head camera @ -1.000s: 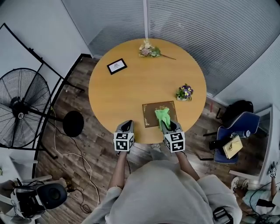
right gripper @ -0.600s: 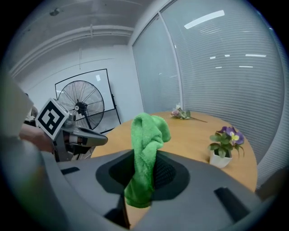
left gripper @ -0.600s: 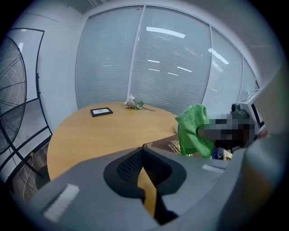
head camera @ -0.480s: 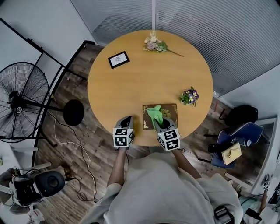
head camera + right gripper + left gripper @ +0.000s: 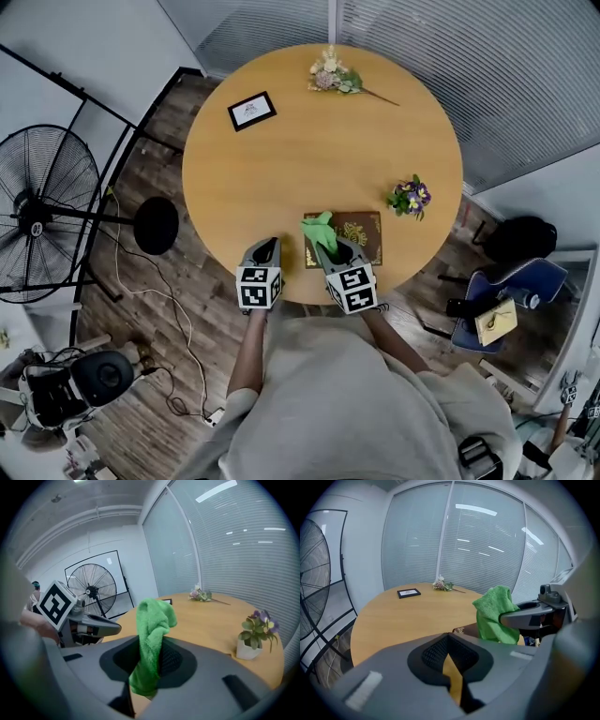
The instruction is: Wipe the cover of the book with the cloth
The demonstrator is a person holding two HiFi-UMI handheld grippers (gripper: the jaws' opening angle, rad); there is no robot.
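A brown book (image 5: 362,234) with gold ornament lies near the front edge of the round wooden table (image 5: 309,150). My right gripper (image 5: 331,251) is shut on a green cloth (image 5: 318,230), which stands bunched over the book's left part. In the right gripper view the cloth (image 5: 151,634) rises from between the jaws. My left gripper (image 5: 263,251) hovers at the table's edge just left of the book, jaws together with nothing in them. The left gripper view shows the cloth (image 5: 494,613) to its right and a corner of the book (image 5: 465,630) under it.
A small potted flower (image 5: 410,197) stands right of the book. A framed picture (image 5: 251,111) and a dried bouquet (image 5: 336,77) lie at the far side. A standing fan (image 5: 37,225) is on the floor to the left, a blue chair (image 5: 511,295) to the right.
My right gripper has carried the cloth leftward across the book, from its middle to its left part. The left gripper stays beside the book.
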